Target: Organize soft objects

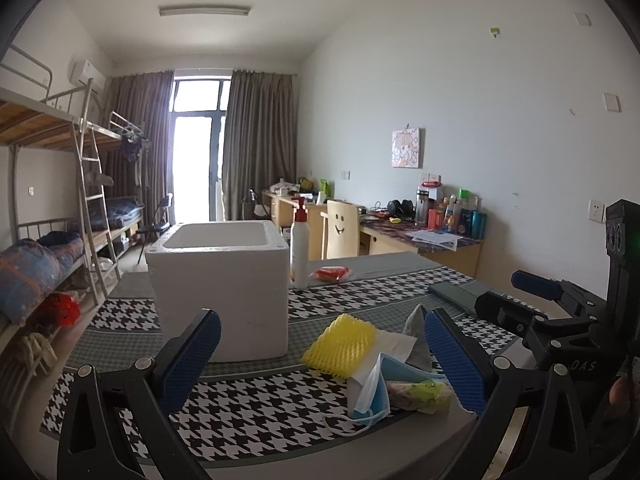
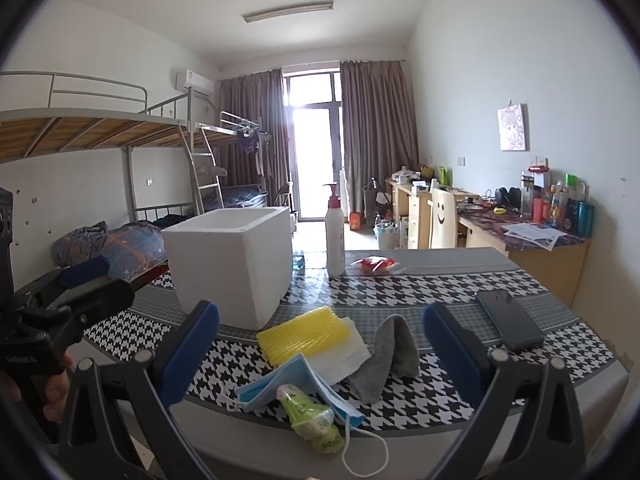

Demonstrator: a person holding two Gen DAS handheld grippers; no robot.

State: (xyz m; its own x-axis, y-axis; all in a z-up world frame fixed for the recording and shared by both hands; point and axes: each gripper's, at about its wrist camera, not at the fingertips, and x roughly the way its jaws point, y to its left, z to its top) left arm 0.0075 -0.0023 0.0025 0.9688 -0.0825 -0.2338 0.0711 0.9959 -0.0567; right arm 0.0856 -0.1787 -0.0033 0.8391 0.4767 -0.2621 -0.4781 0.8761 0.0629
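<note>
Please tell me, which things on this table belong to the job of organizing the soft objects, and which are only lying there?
For the job:
- yellow foam net
- white tissue
- blue face mask
- grey cloth
- green tissue packet
- white foam box, probably the container

Only lying there:
- pump bottle
- red packet
- phone

A white foam box (image 2: 232, 264) stands open-topped on the worktop; just before it lies a yellow foam net (image 2: 304, 334) on a white tissue (image 2: 344, 356); nearer, a folded blue mask (image 2: 288, 384) under a green packet (image 2: 312, 416); right of these, a tented grey cloth (image 2: 384, 356).
</note>
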